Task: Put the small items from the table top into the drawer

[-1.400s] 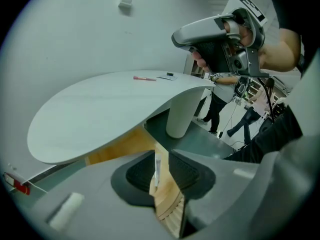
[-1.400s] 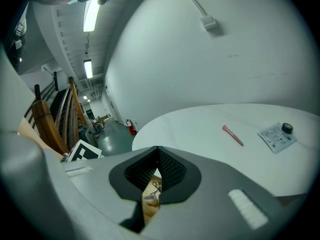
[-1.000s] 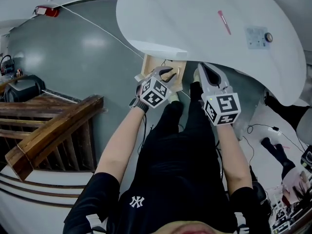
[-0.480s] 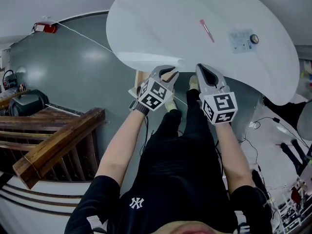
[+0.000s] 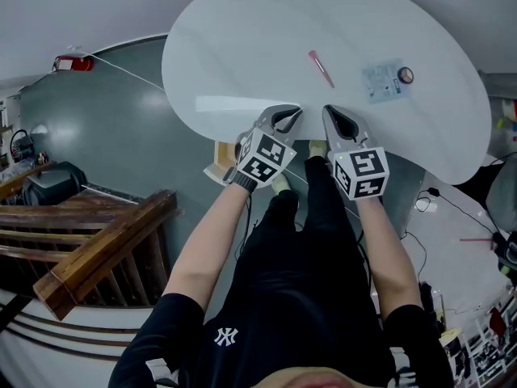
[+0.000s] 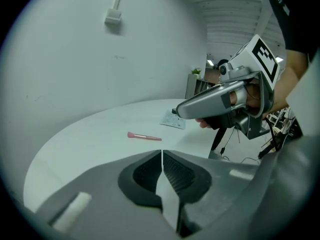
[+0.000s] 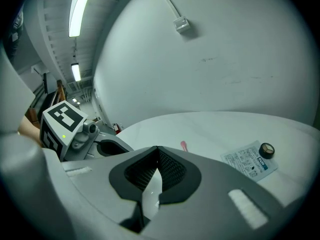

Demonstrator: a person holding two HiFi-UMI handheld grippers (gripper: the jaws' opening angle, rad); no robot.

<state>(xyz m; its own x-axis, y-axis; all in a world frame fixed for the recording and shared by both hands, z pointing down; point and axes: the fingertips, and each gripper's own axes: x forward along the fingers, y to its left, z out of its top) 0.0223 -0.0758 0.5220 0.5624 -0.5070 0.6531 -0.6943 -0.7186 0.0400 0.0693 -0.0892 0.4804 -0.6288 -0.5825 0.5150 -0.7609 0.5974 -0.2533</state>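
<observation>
My left gripper (image 5: 292, 113) and right gripper (image 5: 329, 113) are pressed closed, empty. Three items wait on the table (image 5: 234, 63): pink stick (image 5: 321, 68) at twelve o'clock, leaflet (image 5: 380, 82) and small disc (image 5: 405, 75) at one (the drawer (image 5: 220, 158), probably, at eight).

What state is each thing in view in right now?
left gripper: fingers shut, empty
right gripper: fingers shut, empty
pink stick: lying flat on the table
paper packet: flat on the table
round tin: at the packet's edge
drawer: pulled out under the table edge
</observation>
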